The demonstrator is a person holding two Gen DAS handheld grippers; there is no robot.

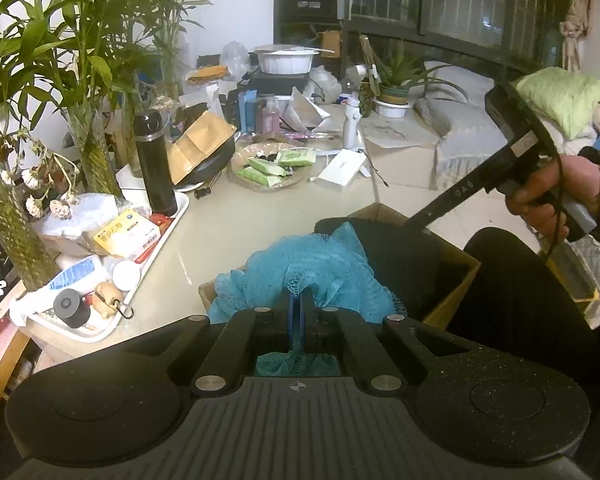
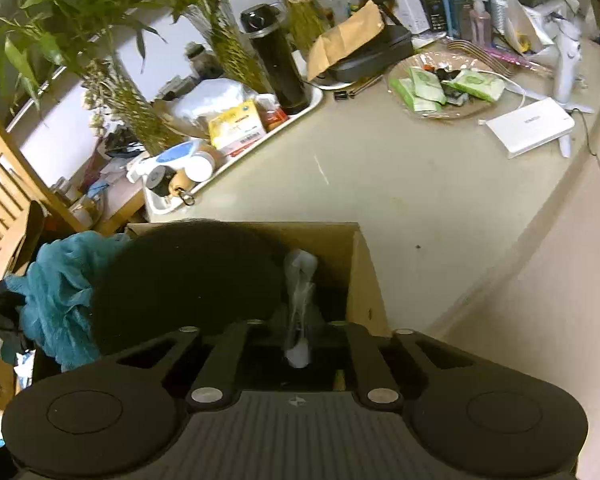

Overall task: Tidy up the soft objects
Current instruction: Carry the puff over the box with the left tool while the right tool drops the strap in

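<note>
Inside cardboard box: seemingly black cushion

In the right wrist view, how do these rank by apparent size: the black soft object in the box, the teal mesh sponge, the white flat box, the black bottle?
1. black soft object
2. teal mesh sponge, nearer the camera
3. white flat box and black bottle: alike, unranked

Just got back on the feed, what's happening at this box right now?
A person holds a claw in each hand over an open brown cardboard box at the edge of the beige table. The left claw is shut on a teal mesh bath pouf, which hangs over the box's rim. The right claw has a crumpled piece of thin clear plastic between its jaws, down inside the box; whether it grips is unclear. A black fuzzy soft item already sits in the box.
</note>
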